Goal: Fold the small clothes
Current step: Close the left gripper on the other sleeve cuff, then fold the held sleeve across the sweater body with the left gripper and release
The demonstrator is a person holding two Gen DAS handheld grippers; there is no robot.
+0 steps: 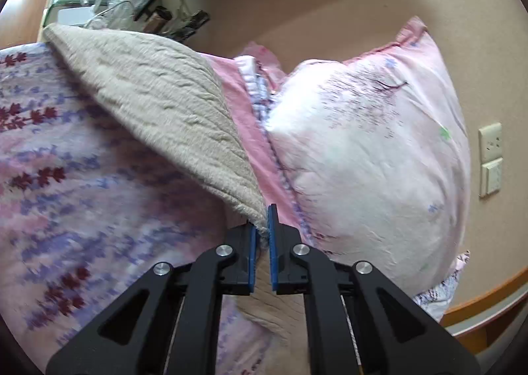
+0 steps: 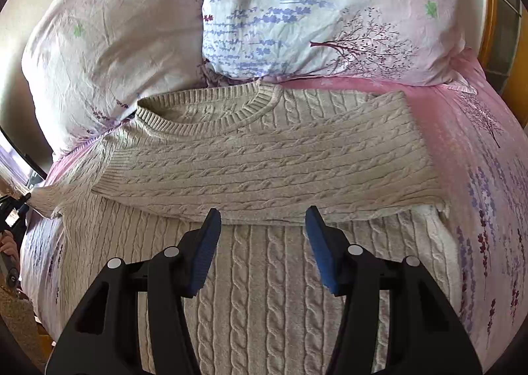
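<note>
While our left gripper is clenched on a corner of the beige cable-knit sweater, the knit rises slantwise above the floral bedsheet, beside a pink pillow. Through the right wrist camera, we see our right gripper released above the sweater, spread on the bed with one sleeve folded across its chest.

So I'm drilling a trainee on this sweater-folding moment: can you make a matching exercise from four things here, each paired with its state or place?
Things:
1. left gripper
2. right gripper
3. sweater sleeve
4. pillows

States or places:
A. folded across the sweater's chest
B. shut on a sweater edge
C. beyond the sweater's collar
D. open, holding nothing

Pairs: 1-B, 2-D, 3-A, 4-C
</note>
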